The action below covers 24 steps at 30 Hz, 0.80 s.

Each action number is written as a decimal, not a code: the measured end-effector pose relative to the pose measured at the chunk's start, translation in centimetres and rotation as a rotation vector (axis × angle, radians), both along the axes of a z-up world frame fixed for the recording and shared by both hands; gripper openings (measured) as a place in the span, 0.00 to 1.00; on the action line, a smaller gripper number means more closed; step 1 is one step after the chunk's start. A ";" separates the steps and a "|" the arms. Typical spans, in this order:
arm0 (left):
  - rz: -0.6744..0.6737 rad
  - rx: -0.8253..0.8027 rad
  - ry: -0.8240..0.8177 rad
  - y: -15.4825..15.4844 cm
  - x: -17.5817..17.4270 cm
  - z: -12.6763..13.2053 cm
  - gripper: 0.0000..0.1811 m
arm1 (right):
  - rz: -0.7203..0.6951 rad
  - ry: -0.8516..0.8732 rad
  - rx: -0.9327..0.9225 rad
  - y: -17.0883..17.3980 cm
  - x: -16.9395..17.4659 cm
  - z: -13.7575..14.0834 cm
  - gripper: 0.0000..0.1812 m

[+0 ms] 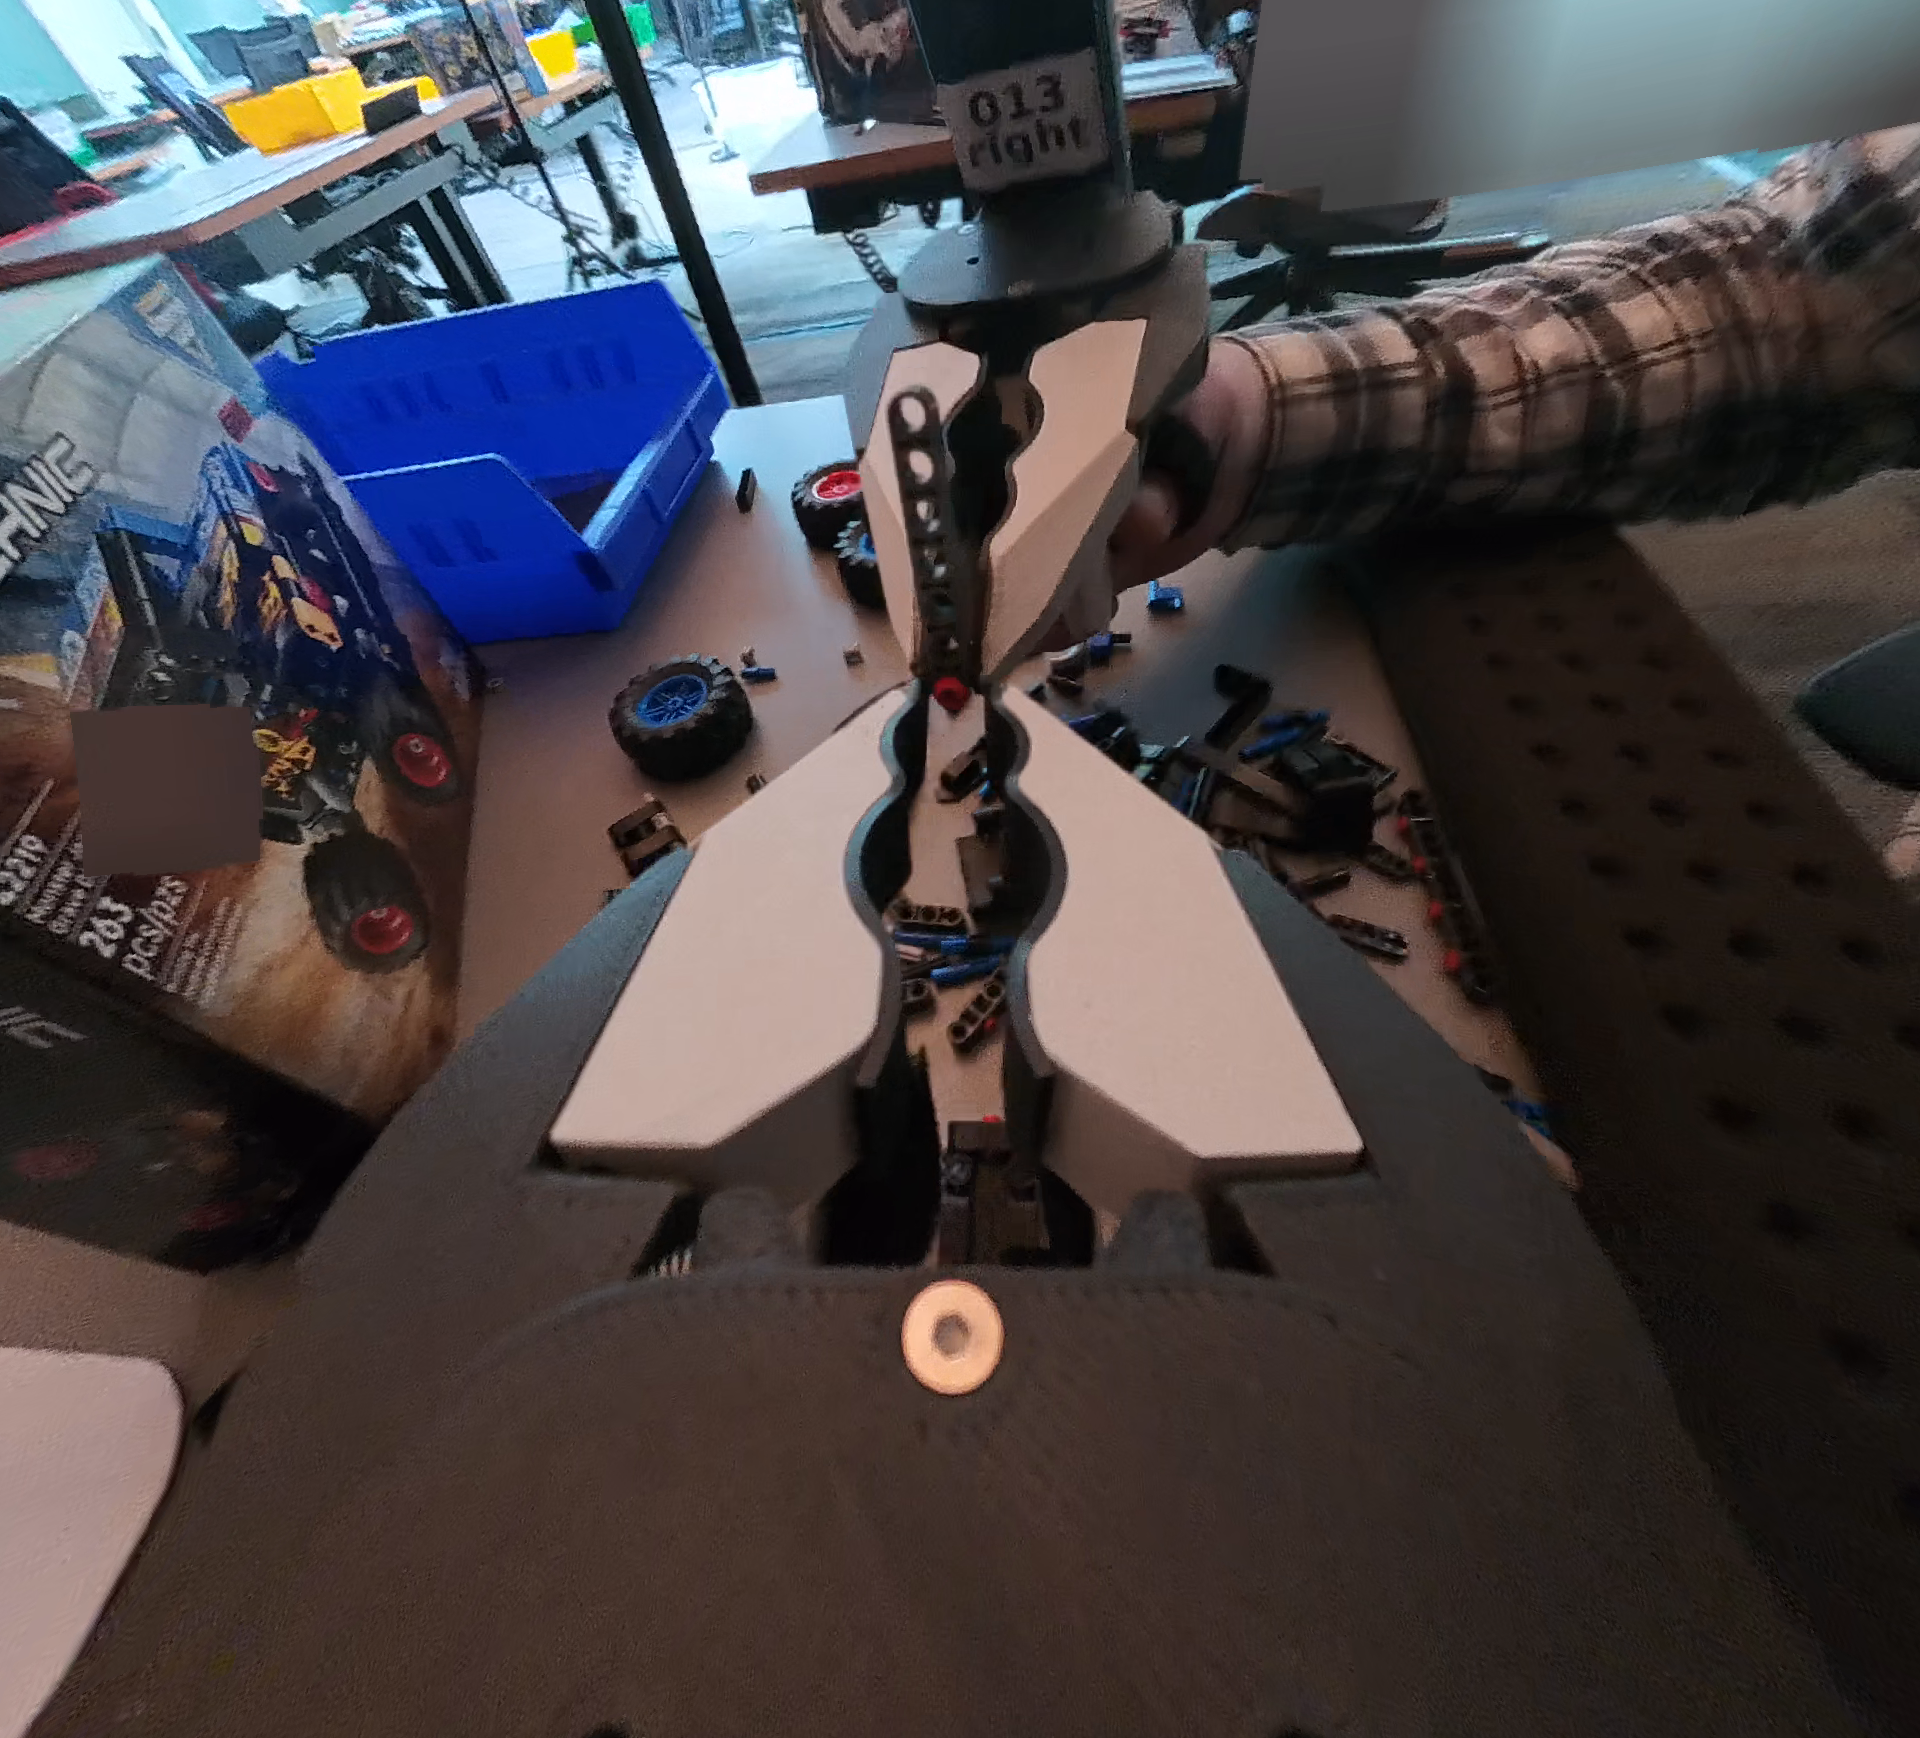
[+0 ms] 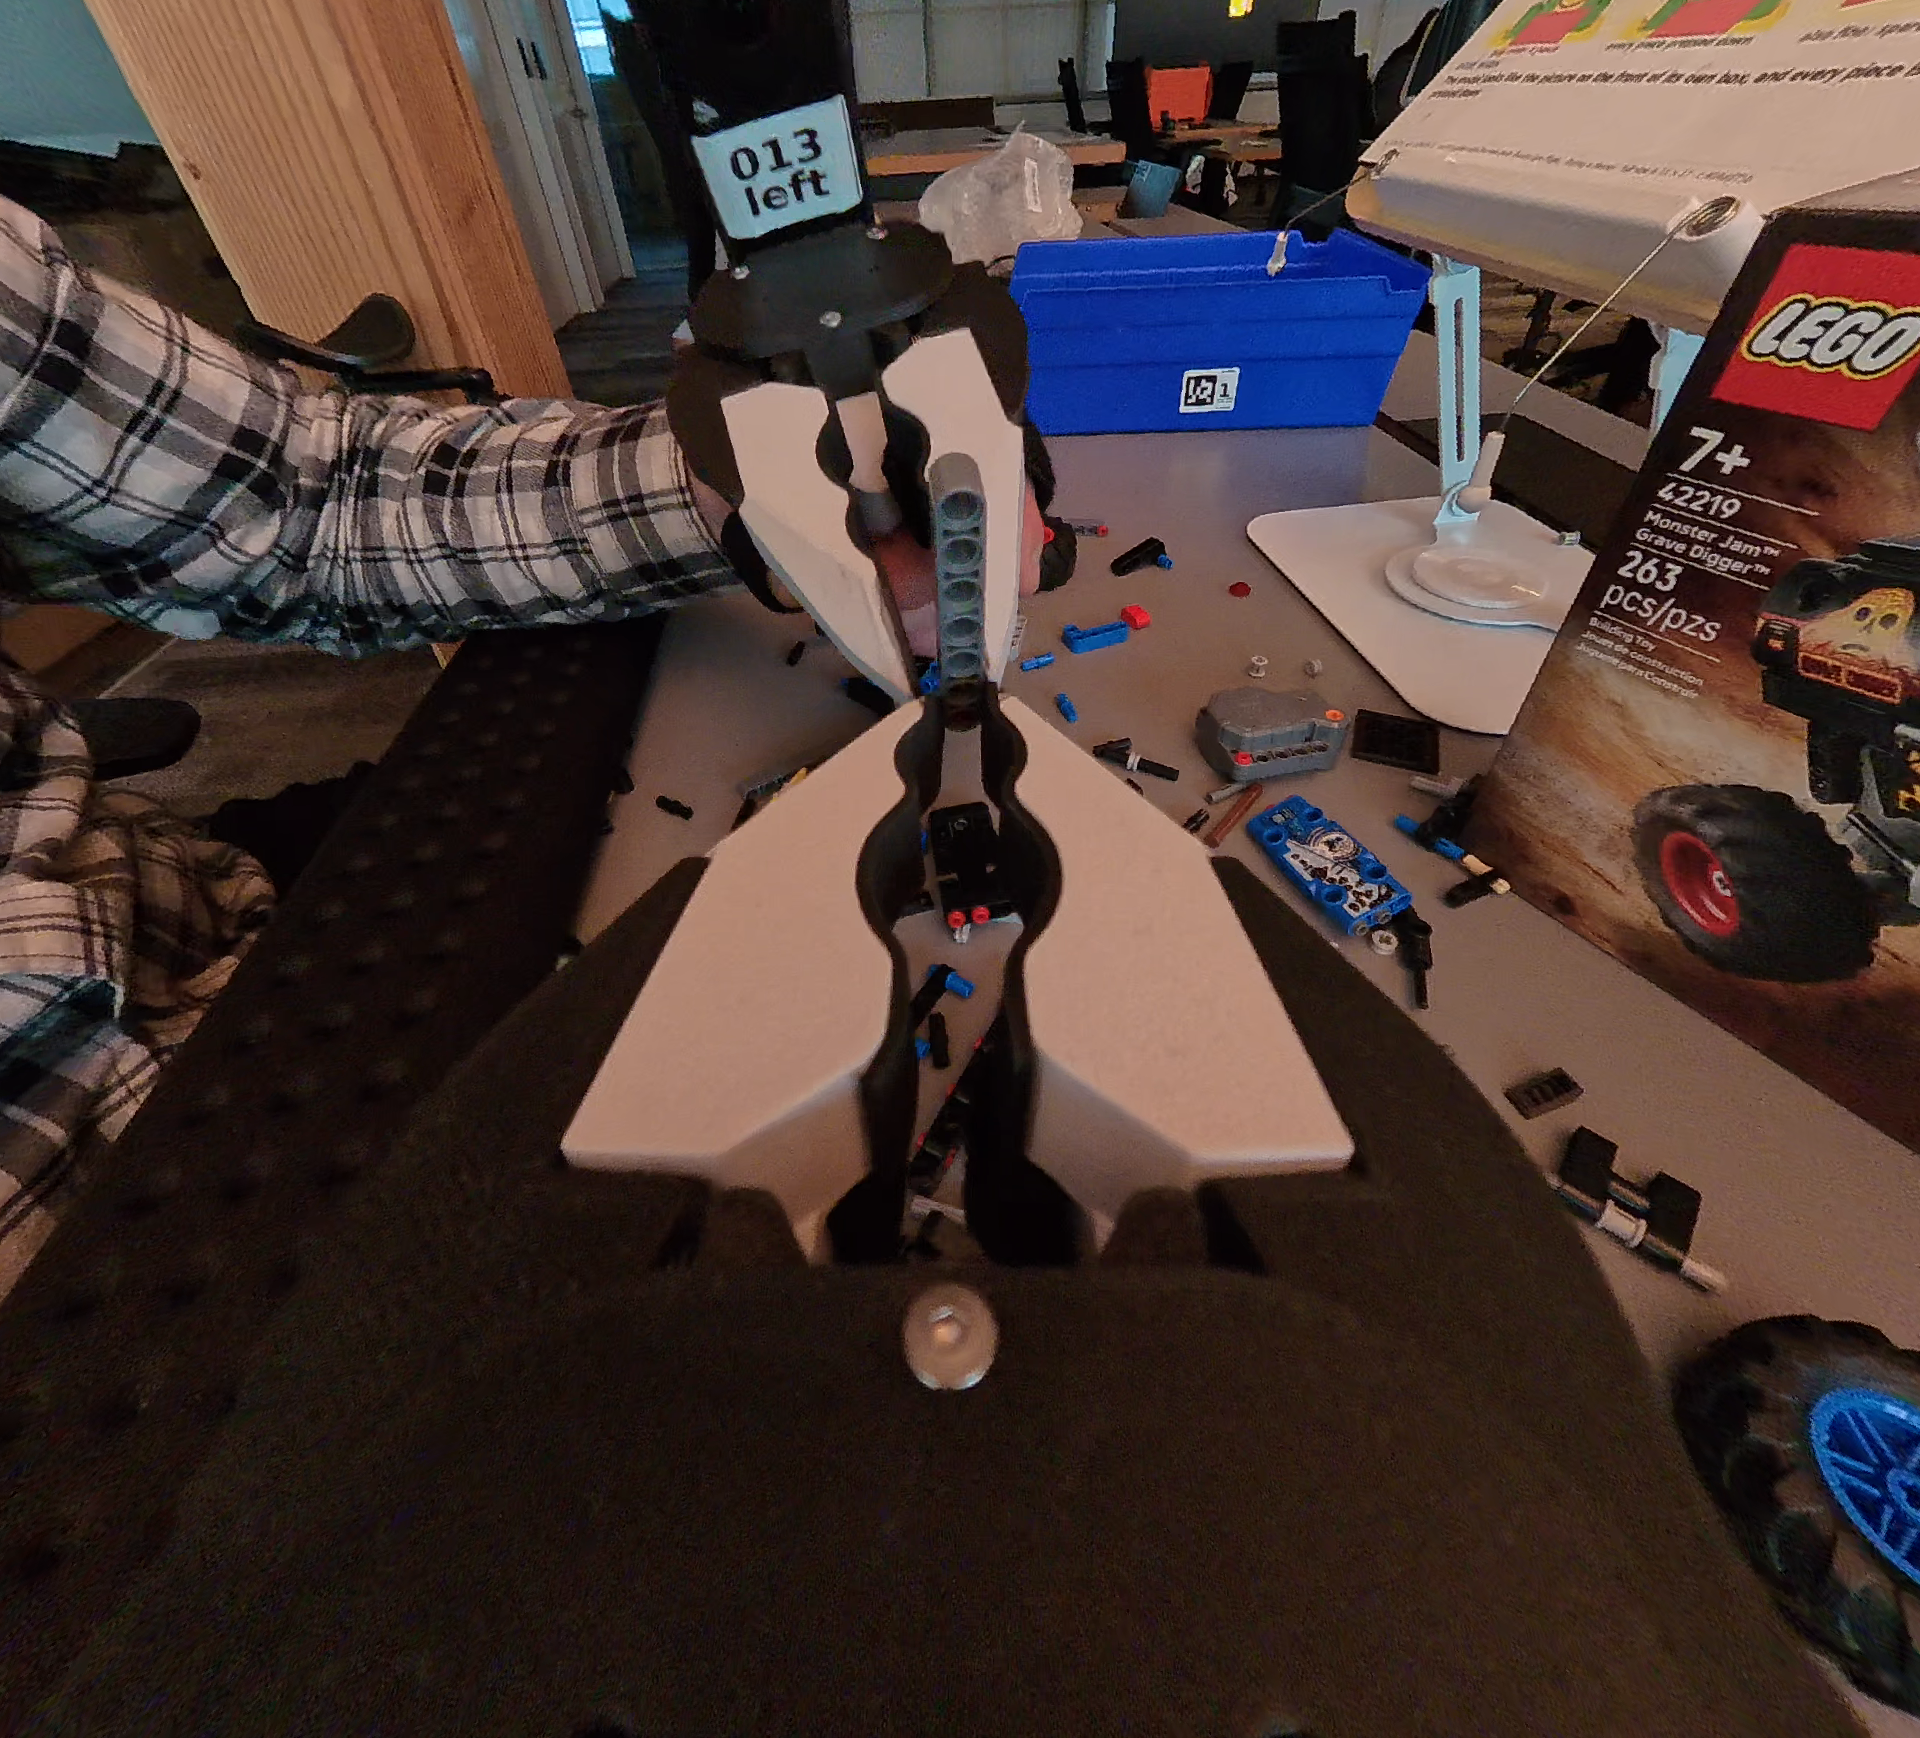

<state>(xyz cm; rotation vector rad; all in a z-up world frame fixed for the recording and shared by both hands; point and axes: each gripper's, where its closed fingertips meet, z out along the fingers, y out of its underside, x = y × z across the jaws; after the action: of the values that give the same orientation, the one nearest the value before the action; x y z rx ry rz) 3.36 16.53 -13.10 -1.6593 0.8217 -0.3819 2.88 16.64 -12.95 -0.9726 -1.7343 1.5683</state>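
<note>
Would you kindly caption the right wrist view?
Two grippers, right gripper and left gripper, meet tip-to-tip around a grey holed beam above scattered bricks.

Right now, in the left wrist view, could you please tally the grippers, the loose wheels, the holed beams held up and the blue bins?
Grippers: 2 (left gripper, right gripper)
Loose wheels: 3
Holed beam: 1
Blue bin: 1
Total: 7
</note>
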 end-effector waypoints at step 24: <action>-0.038 -0.004 0.052 -0.6 0.5 -0.4 0.01 | 0.036 0.021 0.069 -0.9 0.5 -0.1 0.02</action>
<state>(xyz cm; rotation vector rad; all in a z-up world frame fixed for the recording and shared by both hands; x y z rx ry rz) 3.90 15.93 -13.49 -1.6651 0.8932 -0.3684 3.34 15.74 -13.03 -0.8928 -1.7886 1.5250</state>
